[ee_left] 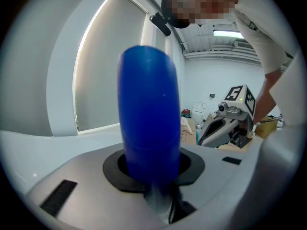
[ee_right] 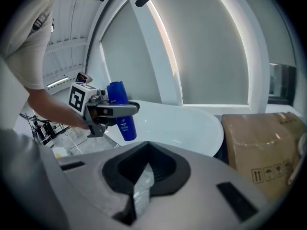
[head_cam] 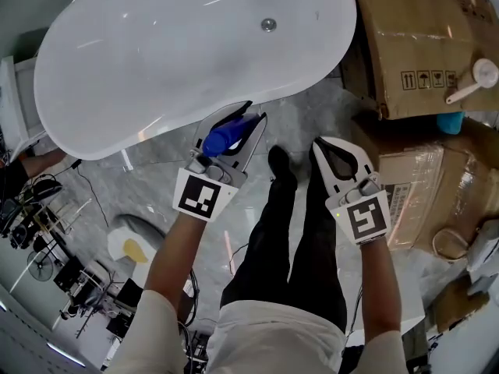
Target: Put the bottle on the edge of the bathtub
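Nearest the head camera, at 6 o'clock, my white shirt [head_cam: 273, 337] and dark trousers [head_cam: 300, 248] are filling the lower frame, with both forearms reaching out from them. My left claw [head_cam: 253, 115], just off centre at 11 o'clock, is clamping the bottle [head_cam: 224, 139] across its body. The jaws are standing partly apart, as wide as the bottle itself, with the dark pads pressing its sides. The grip is sitting about mid-height, which I judge is leaving the base free to be set down flat. The bottle is hanging roughly upright just beside the near rim of the bathtub [head_cam: 140, 68], not yet resting on it; whether it is over the rim or over the floor I cannot tell. My right claw [head_cam: 320, 145], at 3 o'clock, is carrying nothing: its jaws are meeting at the tips around an empty recess, and I judge it is merely standing by.

Materials: the bottle is showing as smooth, glossy blue plastic, a rounded cylinder with pale print on its lower half. The bathtub, spanning 10 to 1 o'clock, is showing as glossy white and oval, with a rounded rim and a metal drain [head_cam: 268, 25]. I judge that rim is offering a slippery, curved seat. The floor [head_cam: 156, 201] is reading as grey veined stone. Brown cardboard boxes [head_cam: 413, 37] are lying at 2 o'clock, one of them film-wrapped
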Tool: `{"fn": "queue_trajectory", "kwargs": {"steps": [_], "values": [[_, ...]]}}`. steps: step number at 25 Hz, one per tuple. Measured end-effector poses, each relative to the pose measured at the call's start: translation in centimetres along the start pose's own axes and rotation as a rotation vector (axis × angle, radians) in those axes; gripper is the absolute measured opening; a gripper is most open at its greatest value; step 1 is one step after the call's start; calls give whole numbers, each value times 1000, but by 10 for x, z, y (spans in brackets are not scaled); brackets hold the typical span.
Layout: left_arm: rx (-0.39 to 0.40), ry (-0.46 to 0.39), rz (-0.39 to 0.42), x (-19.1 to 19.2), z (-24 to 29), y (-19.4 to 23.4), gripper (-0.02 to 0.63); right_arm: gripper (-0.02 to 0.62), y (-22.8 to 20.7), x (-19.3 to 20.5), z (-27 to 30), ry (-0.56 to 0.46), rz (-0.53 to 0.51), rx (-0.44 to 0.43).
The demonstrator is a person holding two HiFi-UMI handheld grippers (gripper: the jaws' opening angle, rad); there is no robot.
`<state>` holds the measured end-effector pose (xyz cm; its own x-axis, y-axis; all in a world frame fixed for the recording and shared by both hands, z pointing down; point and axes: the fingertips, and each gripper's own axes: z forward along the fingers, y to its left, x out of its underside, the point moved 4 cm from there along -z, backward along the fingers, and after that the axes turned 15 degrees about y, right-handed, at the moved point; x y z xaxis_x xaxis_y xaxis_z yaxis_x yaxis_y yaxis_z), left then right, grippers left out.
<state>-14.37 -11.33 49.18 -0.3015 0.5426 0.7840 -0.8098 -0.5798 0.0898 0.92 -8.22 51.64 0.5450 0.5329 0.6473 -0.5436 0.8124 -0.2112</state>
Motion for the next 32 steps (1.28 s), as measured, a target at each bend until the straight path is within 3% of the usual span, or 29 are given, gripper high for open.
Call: {"fn": "queue_trajectory", "kwargs": {"steps": [8, 13, 24, 32], "values": [[19, 21, 76, 38, 41, 2, 98, 2, -8, 26, 43, -46, 98, 9], [27, -7, 70, 52, 64, 6, 98, 2, -7, 43, 67, -35, 88, 6], [57, -8, 174, 73, 100, 1, 97, 2, -13, 65, 102, -11, 95, 0], [53, -10, 188, 80, 111, 2, 97, 2, -16, 75, 115, 0, 99, 9]]}}
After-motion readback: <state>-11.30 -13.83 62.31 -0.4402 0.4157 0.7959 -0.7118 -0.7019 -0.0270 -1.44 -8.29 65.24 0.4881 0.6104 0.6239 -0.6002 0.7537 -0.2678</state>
